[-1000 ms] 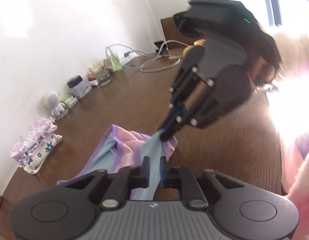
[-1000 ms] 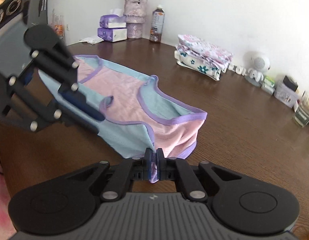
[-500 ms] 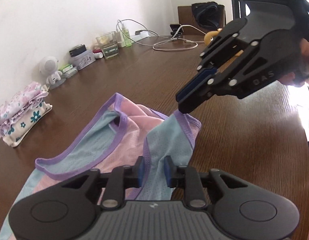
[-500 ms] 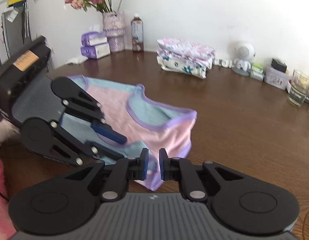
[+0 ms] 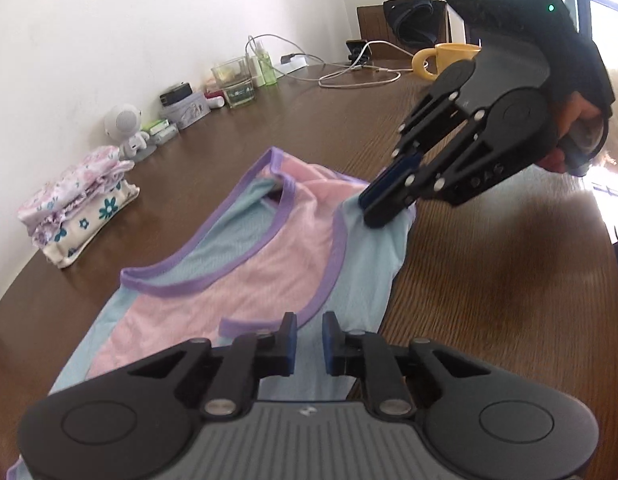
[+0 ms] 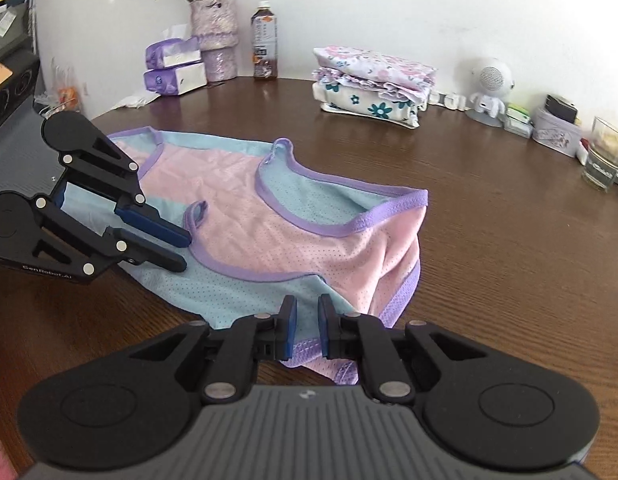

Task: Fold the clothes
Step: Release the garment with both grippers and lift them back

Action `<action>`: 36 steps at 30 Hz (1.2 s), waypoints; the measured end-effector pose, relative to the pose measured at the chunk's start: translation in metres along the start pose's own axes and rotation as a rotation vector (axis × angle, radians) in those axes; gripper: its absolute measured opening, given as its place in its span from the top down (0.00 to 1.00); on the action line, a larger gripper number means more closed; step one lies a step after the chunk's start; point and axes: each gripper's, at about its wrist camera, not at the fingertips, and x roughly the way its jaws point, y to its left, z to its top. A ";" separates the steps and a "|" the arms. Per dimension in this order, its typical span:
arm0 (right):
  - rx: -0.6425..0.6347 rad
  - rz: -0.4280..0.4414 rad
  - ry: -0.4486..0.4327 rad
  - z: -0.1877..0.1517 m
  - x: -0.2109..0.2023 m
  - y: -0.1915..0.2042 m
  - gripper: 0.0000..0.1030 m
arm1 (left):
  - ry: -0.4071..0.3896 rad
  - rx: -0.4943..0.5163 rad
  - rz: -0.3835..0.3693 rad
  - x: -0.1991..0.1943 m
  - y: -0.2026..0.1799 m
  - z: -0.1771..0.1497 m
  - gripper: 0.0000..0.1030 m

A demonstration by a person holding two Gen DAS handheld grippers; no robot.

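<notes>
A pink and light-blue mesh tank top (image 6: 269, 220) with purple trim lies on the brown wooden table (image 6: 489, 248), its near blue side folded over the pink middle (image 5: 269, 280). My left gripper (image 5: 309, 336) stands open just above the blue fold, its fingers a little apart with nothing pinched. My right gripper (image 6: 308, 328) is open too, over the garment's near purple-edged corner. In the right wrist view the left gripper (image 6: 183, 253) hovers at the garment's left edge. The left wrist view shows the right gripper (image 5: 375, 210), held by a hand, touching the far blue corner.
A folded stack of floral clothes (image 6: 373, 88) sits near the wall, beside a small white figure (image 6: 491, 84) and a glass (image 6: 605, 156). A bottle (image 6: 264, 48), a flower vase (image 6: 213, 40) and tissue packs (image 6: 175, 66) stand at the back. A yellow mug (image 5: 449, 58) and cables (image 5: 361, 76) lie beyond.
Both grippers were shut on the blue edge, holding it lifted. They brought it down onto the garment and opened; the fold now lies on the table.
</notes>
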 end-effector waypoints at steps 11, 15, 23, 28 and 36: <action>-0.015 -0.166 -0.044 0.002 -0.010 0.037 0.76 | -0.072 -0.074 0.037 -0.029 0.017 -0.027 0.80; 0.031 -0.234 -0.014 -0.001 0.004 0.042 0.76 | -0.060 -0.143 0.016 -0.028 0.032 -0.041 0.79; 0.065 -0.217 -0.126 0.008 0.000 0.093 0.28 | -0.229 -0.315 0.135 -0.082 0.038 -0.055 0.17; 0.080 -0.186 -0.184 0.012 0.002 0.125 0.01 | -0.263 -0.478 0.196 -0.110 0.034 -0.085 0.09; 0.153 -0.139 -0.234 0.003 0.005 0.154 0.00 | -0.266 -0.696 0.259 -0.132 0.033 -0.129 0.08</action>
